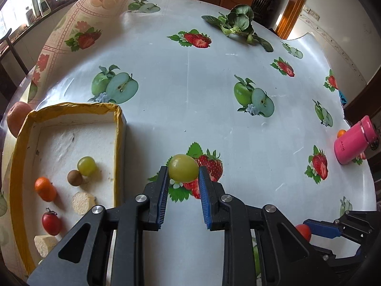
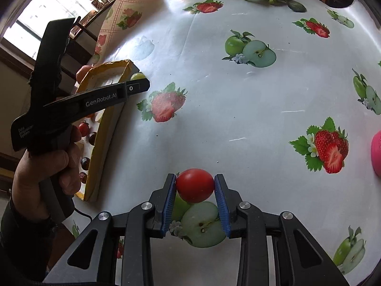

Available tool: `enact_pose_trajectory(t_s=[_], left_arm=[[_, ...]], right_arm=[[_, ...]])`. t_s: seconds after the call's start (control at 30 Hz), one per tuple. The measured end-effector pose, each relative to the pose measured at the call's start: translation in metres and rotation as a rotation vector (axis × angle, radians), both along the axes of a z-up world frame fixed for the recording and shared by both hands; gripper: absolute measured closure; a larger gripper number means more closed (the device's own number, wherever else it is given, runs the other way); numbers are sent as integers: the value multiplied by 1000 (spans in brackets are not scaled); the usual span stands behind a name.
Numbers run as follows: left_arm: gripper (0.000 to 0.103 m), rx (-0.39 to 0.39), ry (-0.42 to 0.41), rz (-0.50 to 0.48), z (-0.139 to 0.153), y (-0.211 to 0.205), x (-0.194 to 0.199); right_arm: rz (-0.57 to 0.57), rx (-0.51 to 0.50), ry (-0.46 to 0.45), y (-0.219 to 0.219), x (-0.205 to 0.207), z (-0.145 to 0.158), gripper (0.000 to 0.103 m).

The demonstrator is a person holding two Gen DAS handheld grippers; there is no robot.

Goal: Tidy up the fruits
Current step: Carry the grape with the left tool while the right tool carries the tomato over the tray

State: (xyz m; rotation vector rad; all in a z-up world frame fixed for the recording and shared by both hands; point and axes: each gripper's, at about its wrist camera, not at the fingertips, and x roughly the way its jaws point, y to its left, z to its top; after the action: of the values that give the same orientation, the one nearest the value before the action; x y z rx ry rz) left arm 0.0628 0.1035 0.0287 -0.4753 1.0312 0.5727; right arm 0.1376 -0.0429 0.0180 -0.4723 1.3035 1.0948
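My left gripper (image 1: 183, 170) is shut on a green grape (image 1: 183, 168), held above the fruit-print tablecloth just right of the foam tray (image 1: 120, 128). In the tray lie another green grape (image 1: 87, 166), a small brown fruit (image 1: 75, 177), a small orange (image 1: 45, 189), a cherry tomato (image 1: 50, 220) and pale foam pieces (image 1: 83, 202). My right gripper (image 2: 195, 186) is shut on a red cherry tomato (image 2: 195, 185) above the table. The same tomato (image 1: 303, 231) and right gripper show at the lower right of the left wrist view. A hand (image 2: 47, 166) holds the left gripper (image 2: 140, 81) beside the tray (image 2: 104, 124).
Leafy greens (image 1: 238, 21) lie at the far side of the table. A pink flask (image 1: 352, 140) with a small orange (image 1: 341, 133) behind it stands at the right edge. A peach-like fruit (image 1: 17, 119) sits outside the tray's far left corner. Windowsill bottles (image 1: 44, 0) are beyond.
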Motion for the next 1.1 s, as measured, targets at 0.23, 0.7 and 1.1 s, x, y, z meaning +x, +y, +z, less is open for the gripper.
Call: enact_pose_trajectory(t_s=[0.23,0.7,1.1], left_arm=[[81,42,-4,35,22,-9,-45],[81,124,-1,117,46,6,-117],[81,136,2,184,46,30,-155]], right_arm=[[13,55,-17,2,-19,23,70],[43,145,-26,39,-81,39,70],[52,219,-43,71,-115,52,70]])
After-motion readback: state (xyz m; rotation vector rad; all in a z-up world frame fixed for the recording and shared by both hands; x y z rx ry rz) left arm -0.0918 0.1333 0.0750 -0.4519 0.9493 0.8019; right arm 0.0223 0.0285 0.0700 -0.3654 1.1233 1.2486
